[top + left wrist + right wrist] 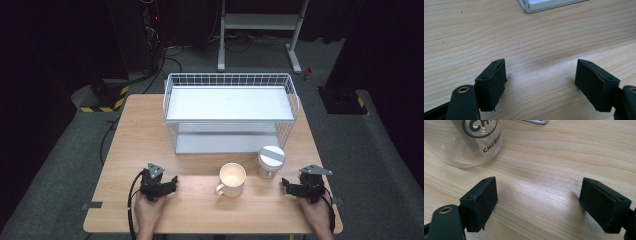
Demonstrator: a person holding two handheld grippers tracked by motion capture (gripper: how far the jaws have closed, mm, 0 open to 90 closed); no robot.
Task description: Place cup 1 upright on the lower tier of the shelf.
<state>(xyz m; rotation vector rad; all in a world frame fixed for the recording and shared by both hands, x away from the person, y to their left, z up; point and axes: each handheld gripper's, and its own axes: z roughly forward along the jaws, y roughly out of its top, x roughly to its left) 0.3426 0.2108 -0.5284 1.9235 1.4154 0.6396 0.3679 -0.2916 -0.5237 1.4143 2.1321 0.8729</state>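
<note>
A cream mug stands near the middle of the wooden table, its handle toward the front left. Just right of it is a clear glass jar with a grey-striped lid; the right gripper view catches its printed glass wall at the upper left. My left gripper rests low at the front left, held by a hand, jaws open over bare wood. At the front right my right gripper is also open, with nothing between its jaws, a short way right of the jar.
A white wire basket shelf with two flat tiers stands at the back middle of the table; its corner appears in the left gripper view. Beyond the table are a dark floor, cables and a metal stand.
</note>
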